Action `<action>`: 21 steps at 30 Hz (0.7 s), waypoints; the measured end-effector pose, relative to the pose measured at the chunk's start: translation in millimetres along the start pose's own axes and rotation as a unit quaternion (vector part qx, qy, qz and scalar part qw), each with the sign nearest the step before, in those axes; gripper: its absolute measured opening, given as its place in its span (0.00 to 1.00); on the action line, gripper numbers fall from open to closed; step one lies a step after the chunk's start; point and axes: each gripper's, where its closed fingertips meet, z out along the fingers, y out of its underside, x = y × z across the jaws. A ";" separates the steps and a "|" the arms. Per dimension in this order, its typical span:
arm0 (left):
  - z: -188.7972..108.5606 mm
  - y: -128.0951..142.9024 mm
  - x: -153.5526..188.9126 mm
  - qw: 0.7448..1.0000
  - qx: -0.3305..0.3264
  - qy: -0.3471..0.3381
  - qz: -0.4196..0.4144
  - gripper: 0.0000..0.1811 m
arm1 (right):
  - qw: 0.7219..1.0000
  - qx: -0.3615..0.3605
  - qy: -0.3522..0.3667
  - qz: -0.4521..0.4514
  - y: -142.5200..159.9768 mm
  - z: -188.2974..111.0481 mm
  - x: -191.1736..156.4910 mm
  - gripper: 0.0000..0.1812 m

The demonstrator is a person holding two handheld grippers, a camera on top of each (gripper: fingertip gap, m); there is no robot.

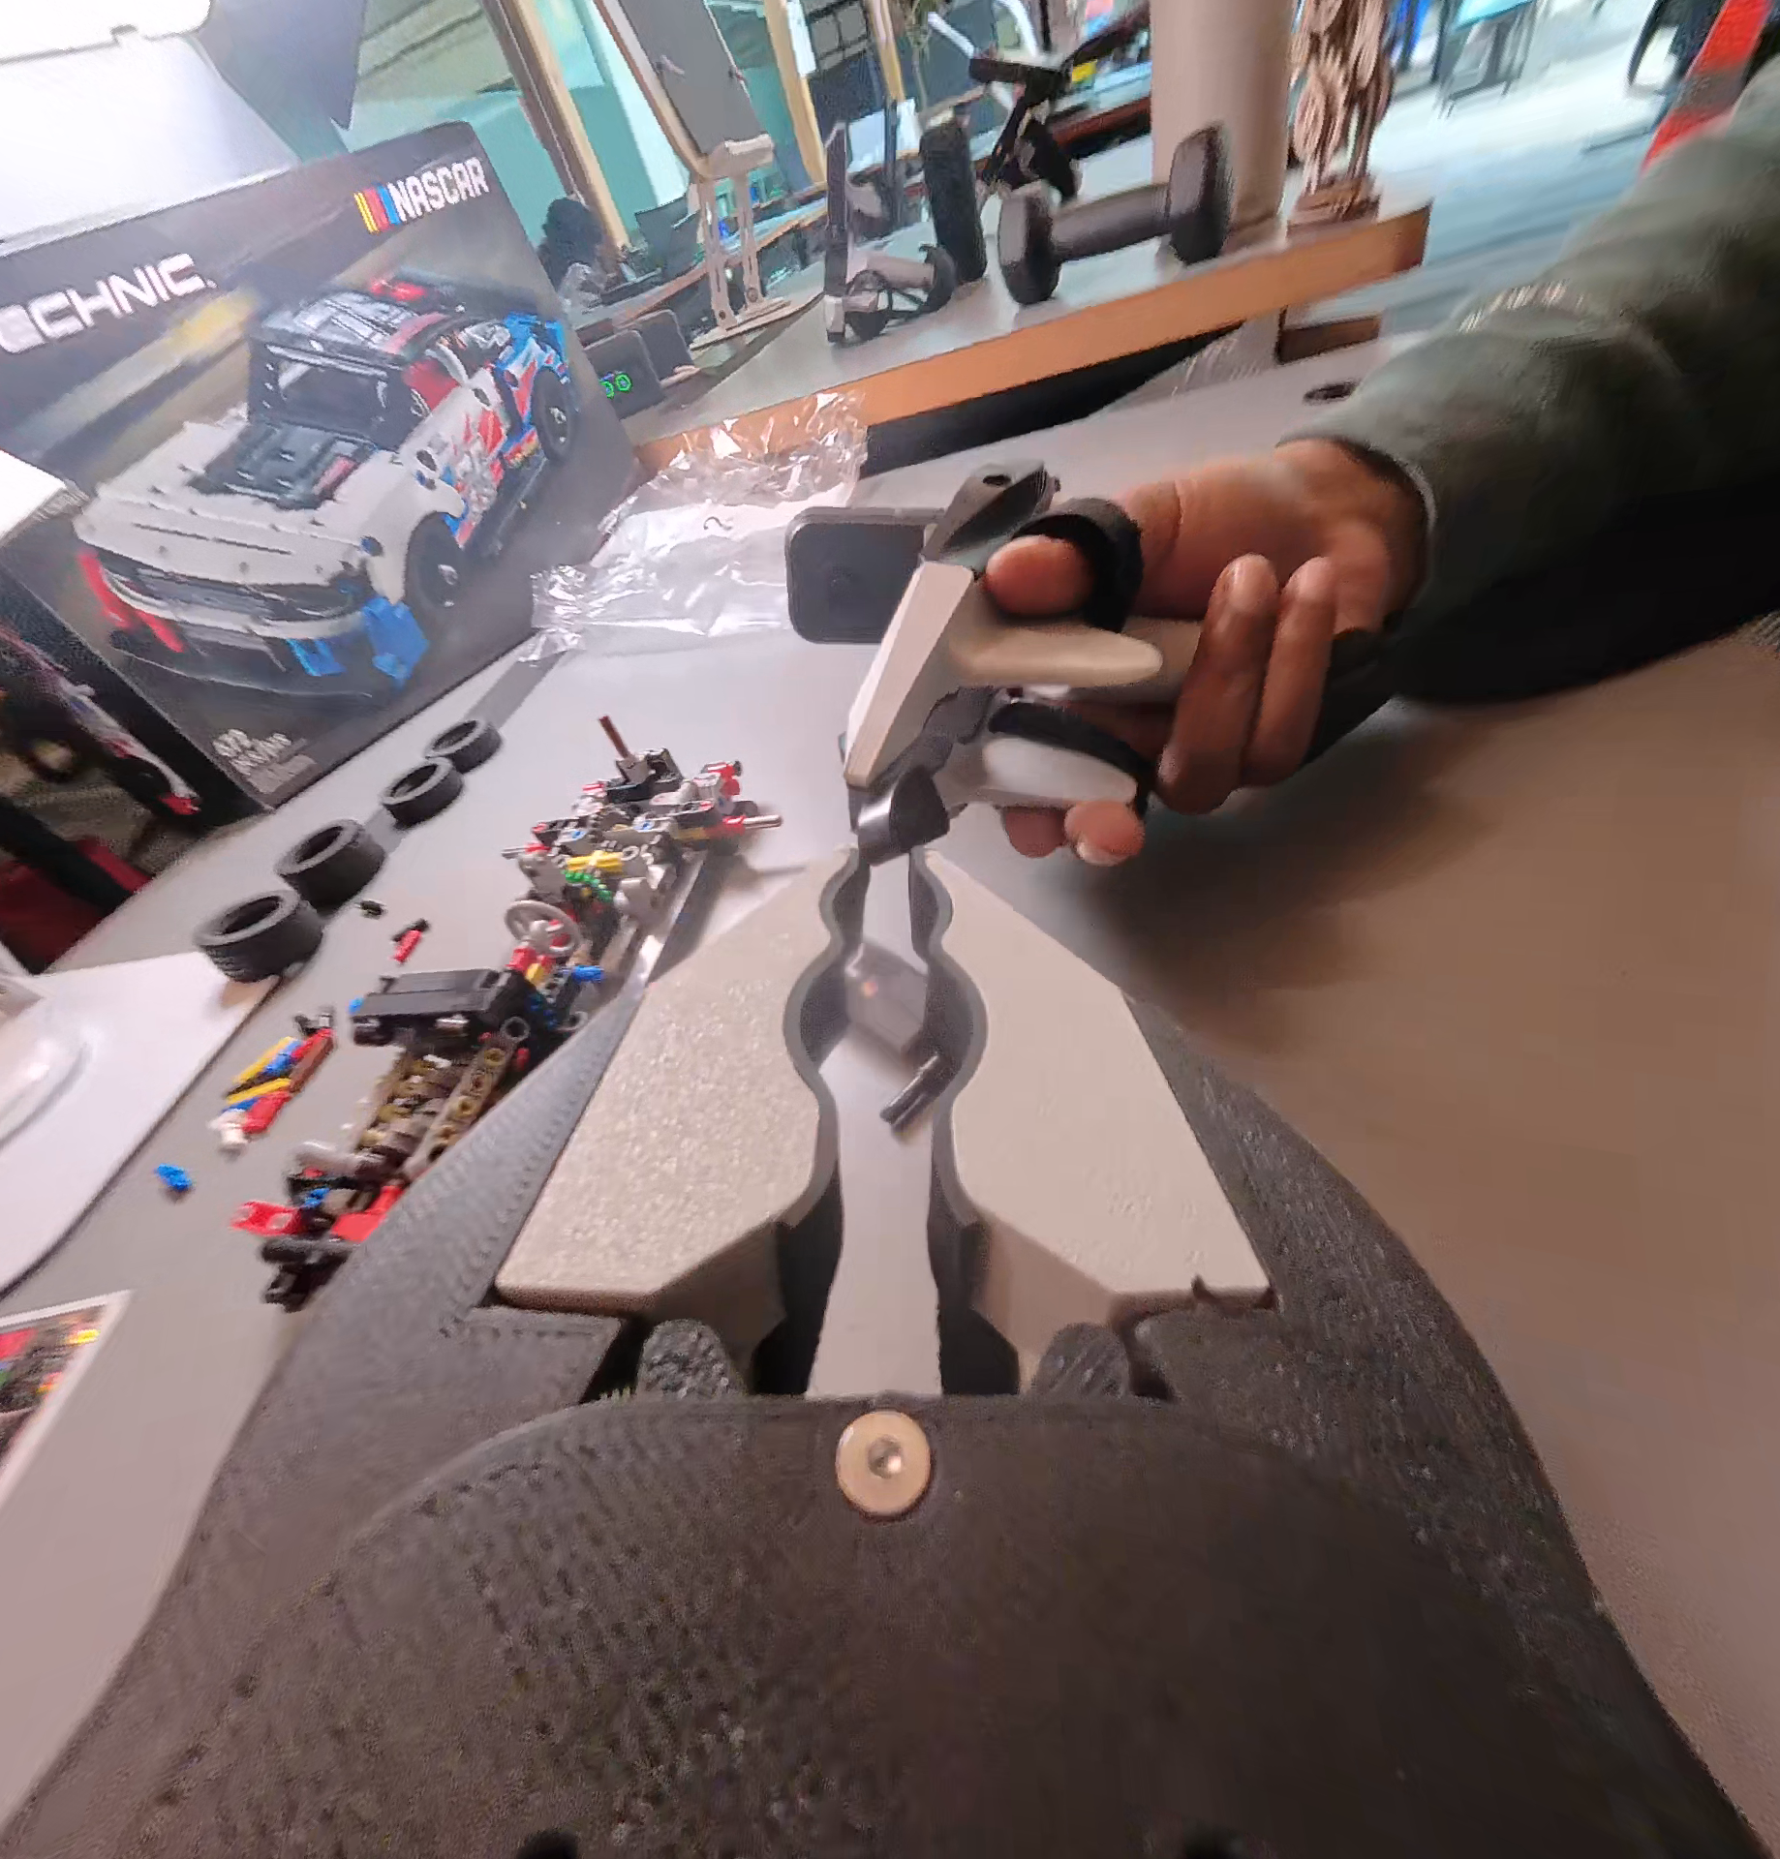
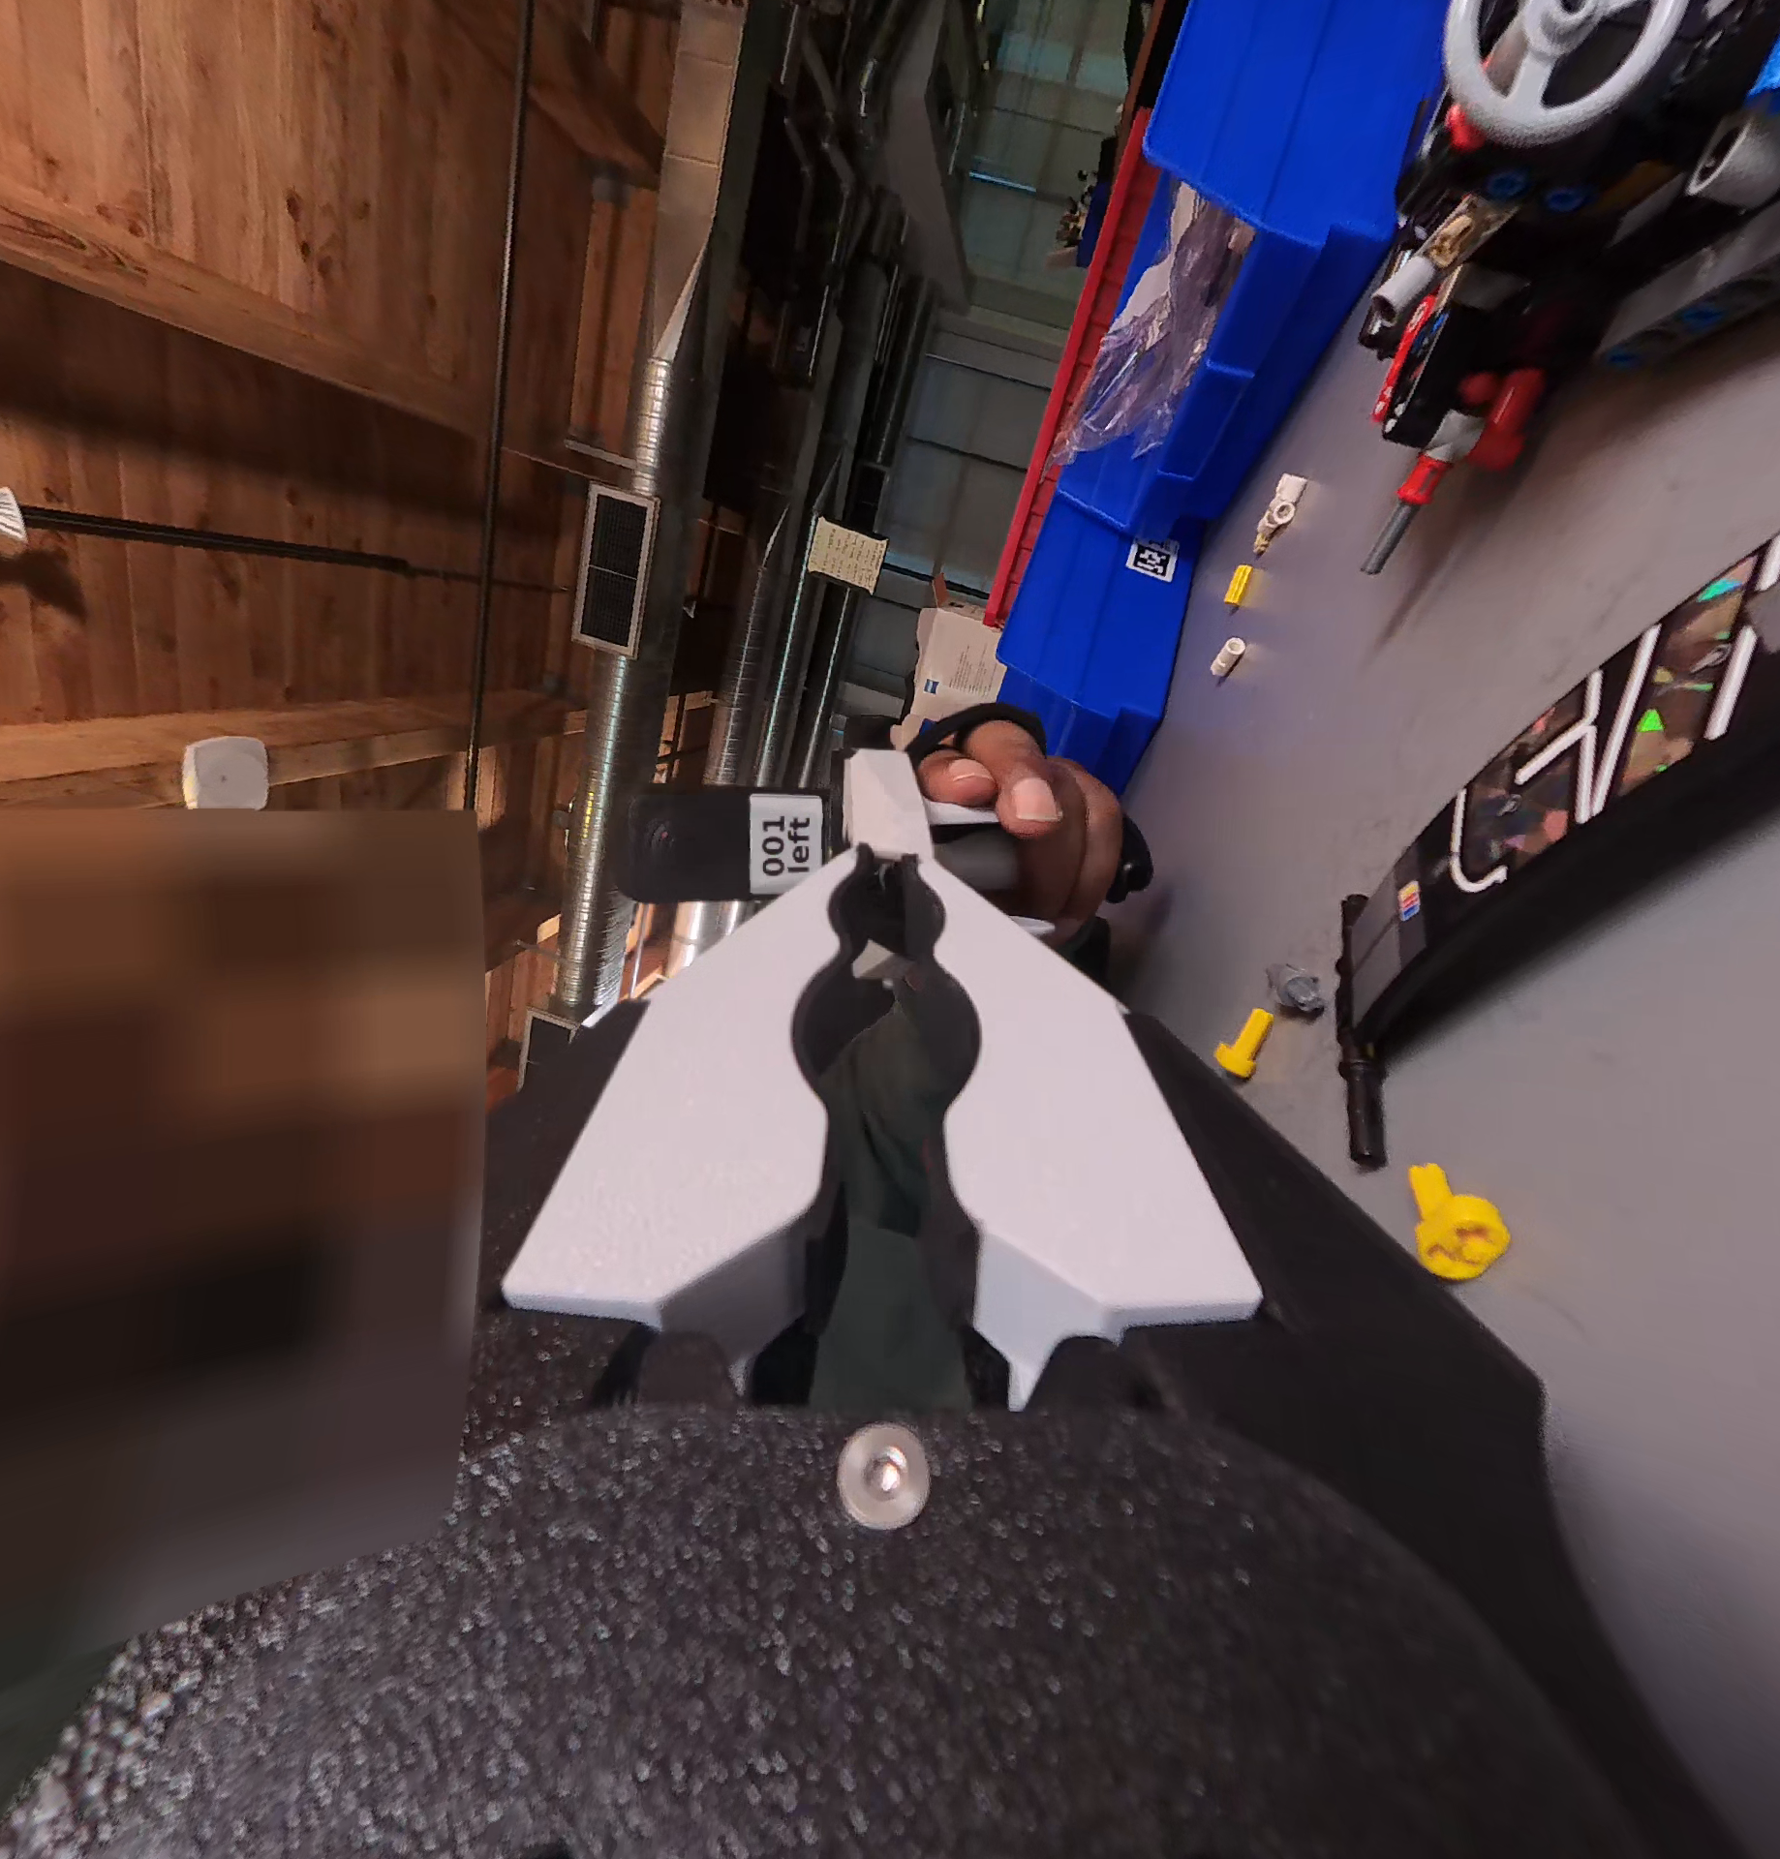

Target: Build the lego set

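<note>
**Left wrist view: two grippers meet tip to tip over the grey bench**

The set's box (image 1: 292,453) stands at the back left. It carries white brand lettering, a racing-series logo and a picture of a white, blue and red race car. The half-built chassis (image 1: 564,905) lies in front of it on the bench (image 1: 1369,1006), beside four black tyres (image 1: 333,860) in a row and scattered small pieces.

The right gripper (image 2: 887,873) has its jaws pinched on a small dark piece (image 1: 891,817). The left gripper (image 1: 884,867) has its jaws drawn nearly together around that same piece. With the blur, I cannot tell whether they grip it.

A printed sticker (image 2: 785,843) marks the left gripper's camera. Blue bins (image 2: 1248,302), one bearing a square code tag (image 2: 1153,556), line the bench edge. Overhead are wooden planks (image 2: 212,251) and metal ducting.
</note>
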 end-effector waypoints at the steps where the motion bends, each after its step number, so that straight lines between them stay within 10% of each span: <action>1: -0.7 -0.9 0.5 1.000 0.006 0.010 -0.021 0.00 | 1.000 0.001 0.002 -0.004 -0.7 -0.7 0.4 0.01; 11: -3.7 17.8 -7.2 0.997 -0.036 0.020 -0.061 0.00 | 0.990 -0.021 0.061 -0.127 -4.5 -6.1 0.0 0.03; 21: -12.1 58.8 27.4 0.975 -0.167 0.134 -0.062 0.12 | 0.859 -0.166 0.240 -0.422 4.7 -23.6 33.2 0.08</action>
